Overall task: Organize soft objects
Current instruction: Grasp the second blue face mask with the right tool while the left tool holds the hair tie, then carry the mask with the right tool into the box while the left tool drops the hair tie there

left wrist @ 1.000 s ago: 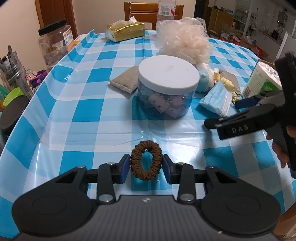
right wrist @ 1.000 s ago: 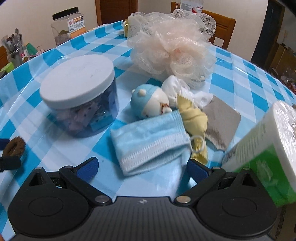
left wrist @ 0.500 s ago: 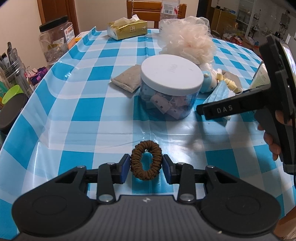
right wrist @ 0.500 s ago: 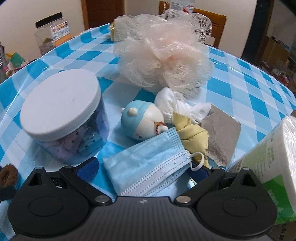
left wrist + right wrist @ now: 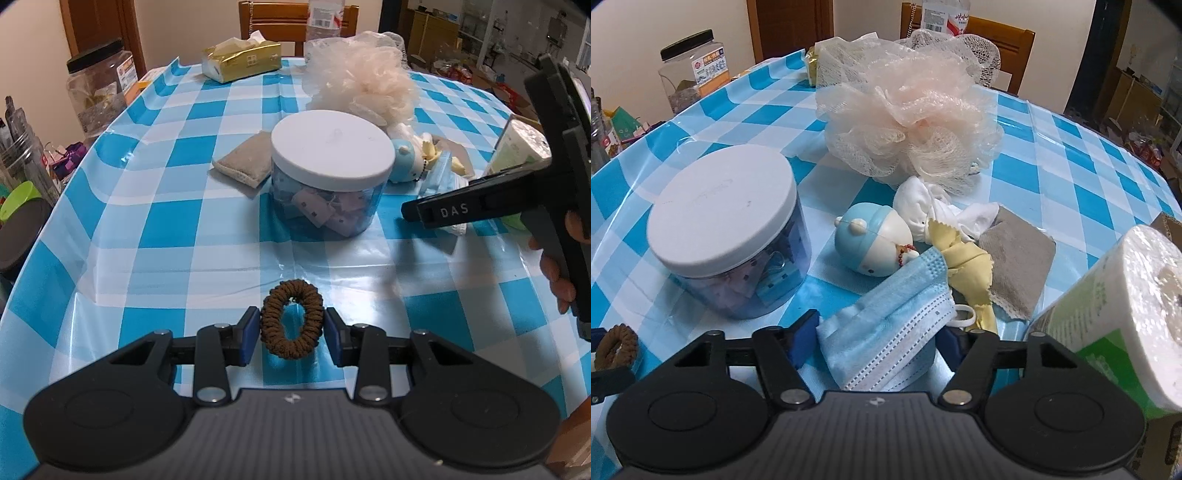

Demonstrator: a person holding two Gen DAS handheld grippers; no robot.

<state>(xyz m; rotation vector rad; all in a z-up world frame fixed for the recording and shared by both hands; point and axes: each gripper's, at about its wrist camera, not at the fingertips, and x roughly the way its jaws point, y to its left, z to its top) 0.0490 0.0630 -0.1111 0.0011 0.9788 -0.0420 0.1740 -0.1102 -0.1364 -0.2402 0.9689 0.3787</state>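
A brown hair scrunchie (image 5: pixel 271 325) stands squeezed into an oval between the blue pads of my left gripper (image 5: pixel 291 328), which is shut on it just above the checked tablecloth (image 5: pixel 177 229). To the right, my right gripper (image 5: pixel 875 338) has its jaws closing on a blue face mask (image 5: pixel 886 314), which bunches up between the pads. Behind the mask lie a blue-capped toy figure (image 5: pixel 868 240), a yellow cloth (image 5: pixel 967 266), a white cloth (image 5: pixel 934 210), a grey cloth (image 5: pixel 1015 269) and a peach bath pouf (image 5: pixel 912 122).
A clear jar with a white lid (image 5: pixel 330 155) stands mid-table between the two grippers. A paper roll (image 5: pixel 1115 306) crowds the right gripper's right side. A grey pad (image 5: pixel 243 162), a tissue pack (image 5: pixel 240 61) and a black-lidded plastic jar (image 5: pixel 99 85) sit farther back and left.
The right gripper moved forward over the mask and its jaws came in from wide open, crumpling the mask between them. The left gripper and scrunchie stayed put.
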